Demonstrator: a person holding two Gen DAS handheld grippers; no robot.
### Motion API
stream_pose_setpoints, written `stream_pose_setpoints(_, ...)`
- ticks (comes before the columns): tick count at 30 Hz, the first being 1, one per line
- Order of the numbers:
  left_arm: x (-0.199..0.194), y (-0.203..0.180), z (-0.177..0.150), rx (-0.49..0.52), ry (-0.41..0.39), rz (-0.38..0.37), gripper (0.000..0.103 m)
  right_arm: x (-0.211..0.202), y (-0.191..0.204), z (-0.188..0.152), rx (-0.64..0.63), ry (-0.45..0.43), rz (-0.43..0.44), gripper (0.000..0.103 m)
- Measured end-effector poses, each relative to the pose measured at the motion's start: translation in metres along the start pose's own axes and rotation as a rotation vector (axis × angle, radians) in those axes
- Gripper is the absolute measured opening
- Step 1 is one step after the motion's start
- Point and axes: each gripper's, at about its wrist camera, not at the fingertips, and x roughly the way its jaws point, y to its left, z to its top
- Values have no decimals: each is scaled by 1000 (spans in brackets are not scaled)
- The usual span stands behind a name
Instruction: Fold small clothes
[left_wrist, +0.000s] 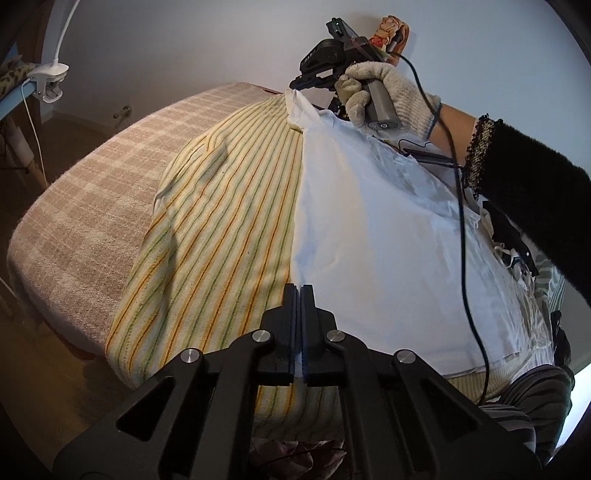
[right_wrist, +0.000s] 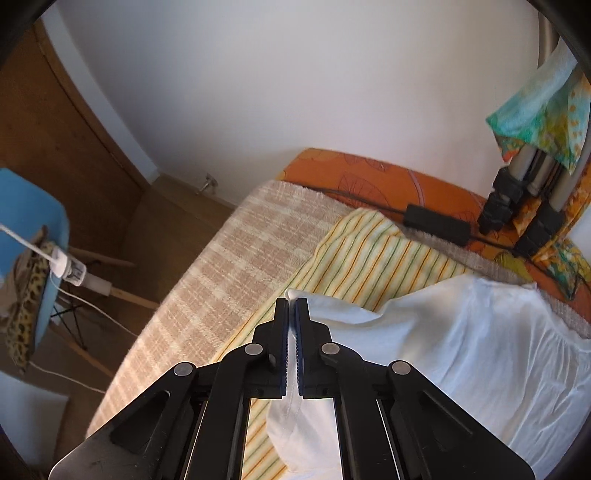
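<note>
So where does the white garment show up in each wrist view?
Left wrist: the white garment fills the centre-right, one corner pinched in the left tongs, the far corner in the right tongs.
Right wrist: lower right, edge clamped in the right tongs.
Shared landmark: the striped yellow cloth underneath.

Your left gripper points down, its two black jaws pressed tight together. Your right gripper is squeezed tight too (it tips down more steeply). Your right hand wears a pale knit glove and wraps around the grey handle, and a fuzzy black sleeve covers that arm.
</note>
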Motion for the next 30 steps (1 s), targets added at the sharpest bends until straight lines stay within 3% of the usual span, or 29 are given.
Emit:
stream_pose_setpoints(7, -18, -24, 13, 44, -44, -63, 0, 8, -10, -2, 50, -17, 67, 2)
stream_pose_setpoints(15, -20, -59, 15, 132, -42, -117, 0, -37, -40, -3, 95, -110, 103, 2)
stream_pose_setpoints(18, -16, -75, 14, 157, -14, -178, 0, -60, -57, -10, 107, -152, 102, 2)
stream_pose_setpoints(23, -9, -112, 8, 265, 22, -211, 0, -103, -99, -31, 162, -218, 88, 2)
stream_pose_setpoints(30, 17, -151, -6, 321, 136, -262, 0, -121, -174, -73, 258, -198, -13, 2)
